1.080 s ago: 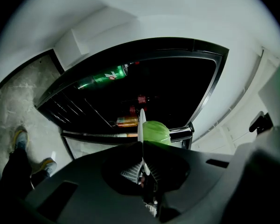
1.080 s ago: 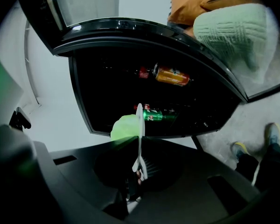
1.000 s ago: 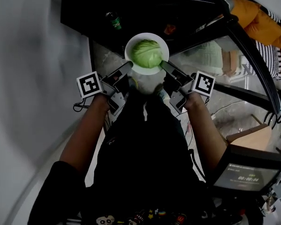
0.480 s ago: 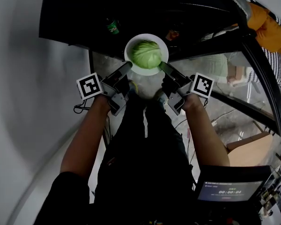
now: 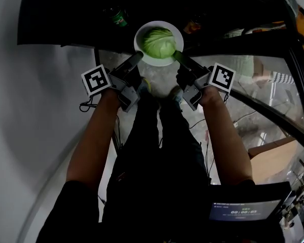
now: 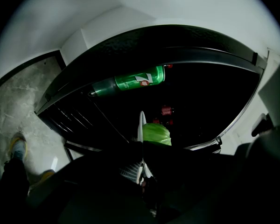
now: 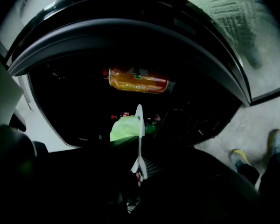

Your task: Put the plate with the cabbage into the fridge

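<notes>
Two grips share the load. The left hand-held gripper (image 5: 138, 58) is clamped on the near-left rim of the plate (image 5: 140, 32), and the right hand-held gripper (image 5: 177, 56) pinches the near-right rim. Each gripper's jaws are drawn narrow over the thin white edge.

The plate looks stiff, glazed and breakable, so it is probably slick where the jaws bite. The cabbage (image 5: 158, 42) sits loose on it, round and likely fairly heavy, and could roll if the plate tips. Opposite points on the rim seem the right places to hold, with the plate kept level.

The plate hangs in the air just beyond both sets of jaws, between them, at the mouth of the dark fridge (image 5: 61, 19). Deeper inside, a green bottle (image 6: 130, 83) shows to the far left and an orange can (image 7: 137, 80) to the far right.
</notes>
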A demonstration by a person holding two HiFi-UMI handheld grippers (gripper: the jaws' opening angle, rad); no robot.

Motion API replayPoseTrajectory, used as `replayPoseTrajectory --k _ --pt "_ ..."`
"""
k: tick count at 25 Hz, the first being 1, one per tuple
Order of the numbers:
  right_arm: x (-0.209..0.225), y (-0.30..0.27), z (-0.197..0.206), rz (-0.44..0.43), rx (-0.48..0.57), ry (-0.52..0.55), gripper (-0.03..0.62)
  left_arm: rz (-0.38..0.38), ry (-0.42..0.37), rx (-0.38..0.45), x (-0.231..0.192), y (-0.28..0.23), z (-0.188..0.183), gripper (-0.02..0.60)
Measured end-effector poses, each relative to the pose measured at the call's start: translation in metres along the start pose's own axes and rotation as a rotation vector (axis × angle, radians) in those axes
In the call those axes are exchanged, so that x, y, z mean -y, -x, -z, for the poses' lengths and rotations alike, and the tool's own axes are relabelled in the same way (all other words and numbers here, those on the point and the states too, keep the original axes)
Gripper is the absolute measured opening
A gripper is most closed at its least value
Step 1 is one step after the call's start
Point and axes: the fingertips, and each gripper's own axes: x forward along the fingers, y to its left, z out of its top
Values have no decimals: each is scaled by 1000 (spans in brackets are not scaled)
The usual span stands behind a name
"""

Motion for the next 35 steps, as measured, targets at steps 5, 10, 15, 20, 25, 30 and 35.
replayPoseTrajectory --k 5,10,15,20,25,30,35 --pt "1 1 0 5 9 -12 21 -11 14 12 0 1 2 11" --pt "1 1 0 1 13 -19 21 -16 13 19 0 0 1 11" --pt "-1 1 -2 -3 31 -33 21 -18 20 25 3 -1 1 11" --pt "0 1 -3 6 40 -42 21 -33 28 26 1 -1 1 11" --pt "1 0 -2 14 35 -46 21 -40 41 28 -1 0 1 11" --pt "0 0 -3 13 43 -42 21 -31 42 33 0 0 1 11" --pt "0 0 -6 29 57 -22 21 -43 53 35 -3 -1 1 11"
